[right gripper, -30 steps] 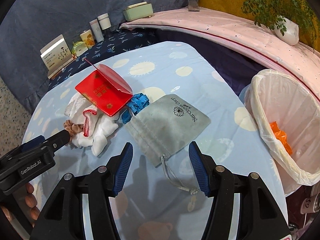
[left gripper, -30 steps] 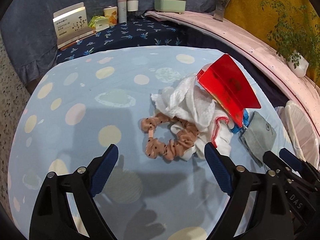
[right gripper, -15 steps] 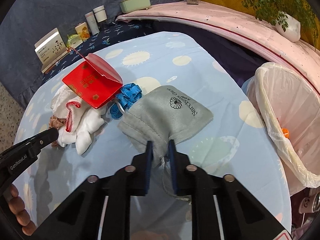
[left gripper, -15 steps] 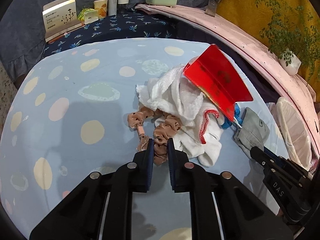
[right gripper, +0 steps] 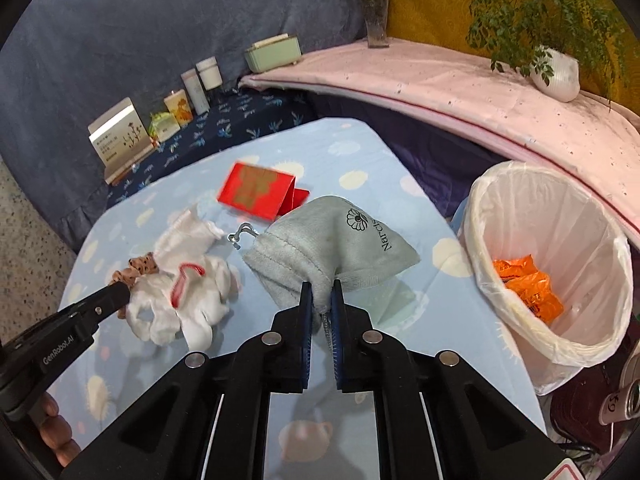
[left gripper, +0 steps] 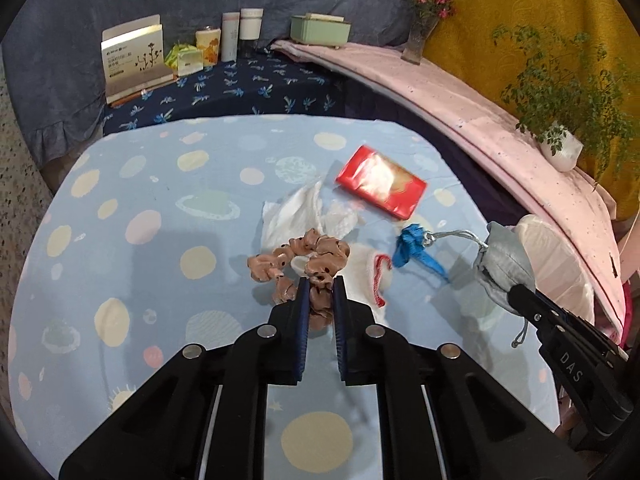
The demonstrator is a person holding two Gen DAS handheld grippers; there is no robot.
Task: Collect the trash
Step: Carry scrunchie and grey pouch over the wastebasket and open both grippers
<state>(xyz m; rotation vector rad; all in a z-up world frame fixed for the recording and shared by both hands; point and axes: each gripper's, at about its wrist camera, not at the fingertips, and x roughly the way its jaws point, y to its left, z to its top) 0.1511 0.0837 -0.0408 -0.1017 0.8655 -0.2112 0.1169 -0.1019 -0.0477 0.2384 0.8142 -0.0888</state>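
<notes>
Both hand-held grippers closed on soft items, bin waiting at the right.

The left hand-held gripper (left gripper: 319, 294) is clamped on the tan spotted fabric scrunchie (left gripper: 304, 258), which lies over the crumpled white cloth with red trim (right gripper: 184, 300) on the desk with the blue dotted cover (left gripper: 132, 208); the flat red packet (left gripper: 381, 181) and the blue ribbon (left gripper: 414, 246) lie further back and to the right. The right hand-held gripper (right gripper: 320, 300) pinches the grey drawstring pouch (right gripper: 340, 240) by its gathered edge, raised off the desk beside the white-lined waste bin (right gripper: 600, 236), which holds orange wrappers (right gripper: 528, 288). To carry well, lift the scrunchie straight up so the cloth does not drag, and bring the pouch over the bin's rim before letting go, minding its trailing cord.
</notes>
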